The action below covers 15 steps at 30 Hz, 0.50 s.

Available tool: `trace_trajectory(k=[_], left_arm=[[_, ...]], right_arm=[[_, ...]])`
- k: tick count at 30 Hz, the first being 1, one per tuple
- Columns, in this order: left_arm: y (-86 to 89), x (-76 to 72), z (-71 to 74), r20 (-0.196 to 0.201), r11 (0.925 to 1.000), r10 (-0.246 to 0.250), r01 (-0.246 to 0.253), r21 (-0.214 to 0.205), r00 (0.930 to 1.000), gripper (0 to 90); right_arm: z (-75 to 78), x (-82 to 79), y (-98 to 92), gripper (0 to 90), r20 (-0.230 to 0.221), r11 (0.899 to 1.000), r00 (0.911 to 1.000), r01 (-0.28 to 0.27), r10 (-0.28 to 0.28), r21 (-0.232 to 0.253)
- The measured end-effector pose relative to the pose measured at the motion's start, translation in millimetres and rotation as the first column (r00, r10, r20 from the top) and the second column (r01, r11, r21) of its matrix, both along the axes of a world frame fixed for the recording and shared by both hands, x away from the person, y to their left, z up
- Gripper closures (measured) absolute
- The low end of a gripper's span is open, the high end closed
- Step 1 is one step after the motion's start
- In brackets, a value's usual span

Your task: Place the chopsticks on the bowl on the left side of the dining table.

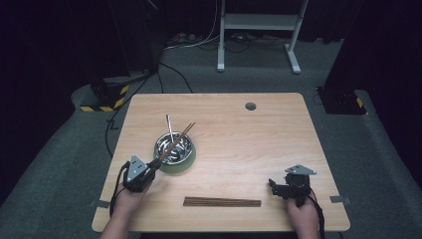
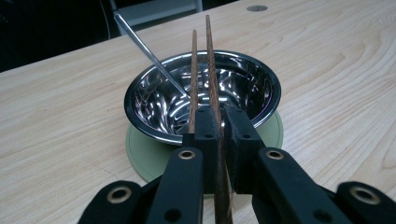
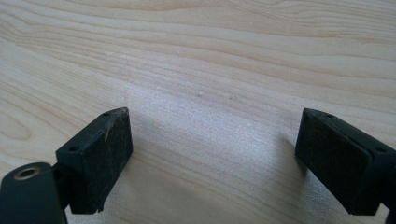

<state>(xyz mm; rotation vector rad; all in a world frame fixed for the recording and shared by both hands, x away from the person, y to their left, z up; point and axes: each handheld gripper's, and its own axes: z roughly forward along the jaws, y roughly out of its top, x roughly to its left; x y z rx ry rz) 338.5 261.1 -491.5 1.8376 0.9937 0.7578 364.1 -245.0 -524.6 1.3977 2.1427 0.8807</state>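
A steel bowl (image 1: 175, 147) (image 2: 205, 95) rests on a green coaster (image 1: 185, 163) (image 2: 149, 154) left of the table's middle. A metal utensil handle (image 1: 169, 128) (image 2: 149, 58) leans out of the bowl toward the far side. My left gripper (image 1: 152, 167) (image 2: 222, 126) is shut on a pair of dark wooden chopsticks (image 1: 178, 140) (image 2: 201, 65), whose tips reach out over the bowl. My right gripper (image 1: 274, 186) (image 3: 212, 158) sits near the front right of the table, open, with bare wood between its pads.
Several more dark chopsticks (image 1: 222, 202) lie in a row near the table's front edge, between the two hands. A round cable hole (image 1: 250, 106) (image 2: 257, 8) sits at the far side of the wooden table (image 1: 259, 144). A white frame (image 1: 259, 25) stands on the floor behind.
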Motion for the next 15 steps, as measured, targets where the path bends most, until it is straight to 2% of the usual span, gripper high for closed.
trace_trajectory(k=[9, 10, 15], left_arm=[[1.5, 3.1, -1.7, -0.014, 1.0000, 0.005, -0.005, 0.002, 0.9999, 83.8], [1.9, 4.0, -1.7, -0.013, 0.9999, 0.001, -0.001, 0.013, 0.9999, 83.8], [0.5, 5.9, -3.4, -0.019, 0.9998, 0.019, -0.019, 0.012, 0.9996, 83.8]], right_arm=[[0.0, 0.1, -0.3, 10.6, 0.002, 1.000, 1.0000, -0.002, 0.002, -0.002], [0.0, 0.2, -0.3, 10.6, 0.002, 1.000, 1.0000, -0.002, 0.002, -0.003], [0.0, 0.1, -0.1, 10.6, 0.001, 1.000, 1.0000, -0.001, 0.001, -0.001]])
